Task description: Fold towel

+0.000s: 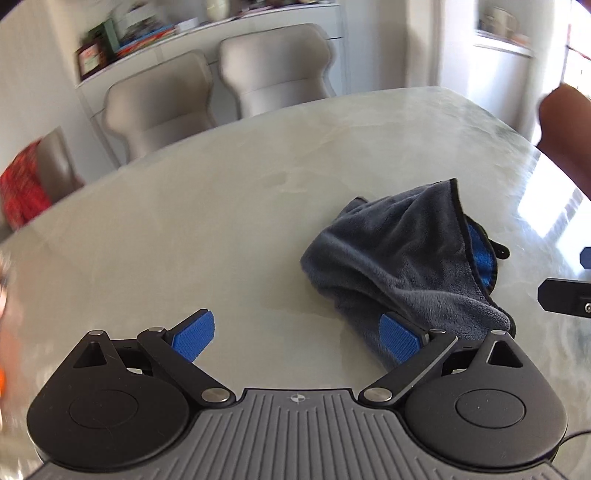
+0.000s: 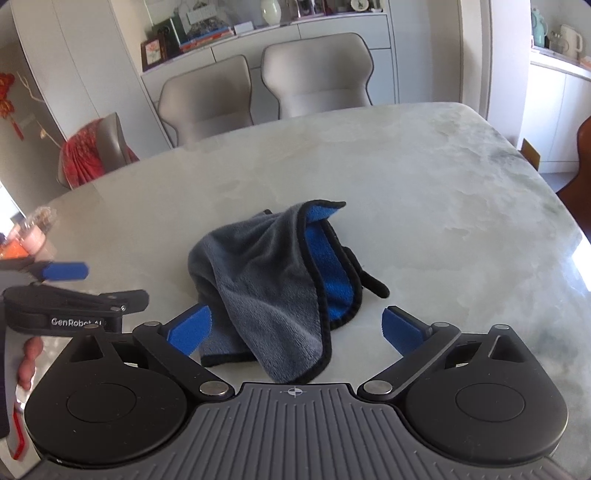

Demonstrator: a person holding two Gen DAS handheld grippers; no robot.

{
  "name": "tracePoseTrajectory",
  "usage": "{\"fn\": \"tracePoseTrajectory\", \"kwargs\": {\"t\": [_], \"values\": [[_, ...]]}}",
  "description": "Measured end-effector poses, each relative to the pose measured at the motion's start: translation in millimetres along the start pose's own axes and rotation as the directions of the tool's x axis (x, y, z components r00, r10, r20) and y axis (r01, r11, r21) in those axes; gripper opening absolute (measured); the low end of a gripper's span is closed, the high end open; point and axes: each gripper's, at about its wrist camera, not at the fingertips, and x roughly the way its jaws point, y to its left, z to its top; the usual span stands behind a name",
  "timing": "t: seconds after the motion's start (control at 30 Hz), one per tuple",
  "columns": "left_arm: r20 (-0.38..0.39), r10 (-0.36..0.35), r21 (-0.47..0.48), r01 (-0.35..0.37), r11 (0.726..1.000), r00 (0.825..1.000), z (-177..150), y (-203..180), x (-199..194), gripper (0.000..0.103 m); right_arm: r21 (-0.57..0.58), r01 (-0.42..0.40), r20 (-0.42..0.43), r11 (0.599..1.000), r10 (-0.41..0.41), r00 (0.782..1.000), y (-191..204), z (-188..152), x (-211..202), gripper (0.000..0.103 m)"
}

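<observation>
Lying crumpled on the pale marble-look table is the towel, a plush grey fleece with a bright blue underside and black piped edging, bunched into a loose heap with one corner flipped over to show the blue. A small black loop pokes out from its right side. In the left wrist view the same towel sits right of centre on the table, glossy with window glare.

Right gripper hovers low, just short of the heap, its blue ribbed pads spread wide, the near grey fold lying between them; nothing pinched. Left gripper is also spread wide, its right pad in front of the towel's near edge, whether touching I cannot tell, the left pad over bare table. Seen from the right wrist, the left gripper comes in from the left edge, held level, a person's fingers below it, and white lettering reads "GenRobot", the rest cut off.

Beyond the table stand two beige padded chairs with curved backs, and a white sideboard behind them.
</observation>
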Motion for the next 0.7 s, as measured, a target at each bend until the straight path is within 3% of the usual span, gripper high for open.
{"fn": "tracePoseTrajectory", "kwargs": {"t": [0.07, 0.17, 0.23, 0.27, 0.33, 0.4, 0.5, 0.7], "values": [[0.044, -0.045, 0.128, 0.039, 0.991, 0.998, 10.4, -2.8, 4.9, 0.099, 0.016, -0.015, -0.013, 1.0, 0.015, 1.0, -4.7, -1.7, 6.2, 0.089], [0.137, -0.136, 0.387, 0.074, 0.919, 0.981, 23.4, -11.6, 12.3, 0.099, 0.029, -0.035, -0.024, 0.999, 0.036, 0.999, -9.0, -5.1, 13.7, 0.077], [0.173, -0.208, 0.553, 0.08, 0.829, 0.963, 31.8, -19.3, 20.2, 0.099, 0.016, -0.052, -0.032, 0.999, 0.052, 0.998, -9.9, -9.0, 19.2, 0.073], [0.17, -0.227, 0.601, 0.081, 0.795, 0.959, 35.4, -23.0, 24.3, 0.099, 0.009, -0.053, -0.036, 0.999, 0.053, 0.998, -9.9, -10.5, 21.5, 0.071], [0.144, -0.252, 0.714, 0.076, 0.696, 0.957, 48.4, -34.9, 39.3, 0.099, -0.004, -0.052, -0.054, 0.999, 0.052, 0.997, -10.9, -14.4, 28.8, 0.07], [0.135, -0.263, 0.776, 0.063, 0.628, 0.955, 60.7, -45.9, 50.7, 0.099, 0.002, -0.063, -0.064, 0.998, 0.063, 0.996, -13.7, -16.3, 33.8, 0.067], [0.114, -0.313, 0.832, 0.082, 0.549, 0.943, 70.3, -53.7, 60.9, 0.101, 0.031, -0.086, -0.089, 0.996, 0.089, 0.992, -19.6, -17.6, 41.0, 0.067], [0.029, -0.402, 0.941, 0.11, 0.319, 0.915, 80.9, -71.6, 75.2, 0.102, 0.122, -0.136, -0.069, 0.983, 0.145, 0.987, -37.0, -15.0, 49.5, 0.072]]}}
